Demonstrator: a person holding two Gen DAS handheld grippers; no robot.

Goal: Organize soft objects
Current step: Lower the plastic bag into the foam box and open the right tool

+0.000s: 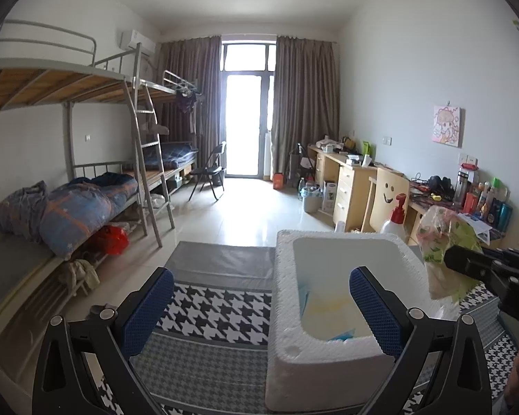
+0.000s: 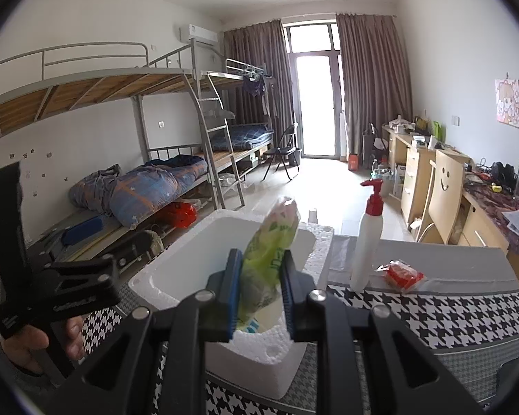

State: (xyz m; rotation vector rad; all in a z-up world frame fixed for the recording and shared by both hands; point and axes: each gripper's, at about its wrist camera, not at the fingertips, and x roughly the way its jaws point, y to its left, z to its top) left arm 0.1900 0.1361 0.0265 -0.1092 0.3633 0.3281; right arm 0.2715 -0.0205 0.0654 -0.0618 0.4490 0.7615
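Dormitory table, houndstooth cloth (image 2: 432, 314): right gripper (image 2: 261, 287) clamps green-printed soft packet (image 2: 270, 252) above white foam box (image 2: 176, 269), left gripper (image 1: 259, 311) spread wide, empty; placing step, next likely lower and release into box

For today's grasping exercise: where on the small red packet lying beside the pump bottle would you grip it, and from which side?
Grip the red packet across its plump red middle, coming from above and the near side. It lies flat on the grey cloth strip, so a steep approach lets the jaws straddle it. Its clear crimped edges look too thin to hold. The pump bottle stands close on its left, so avoid that side.
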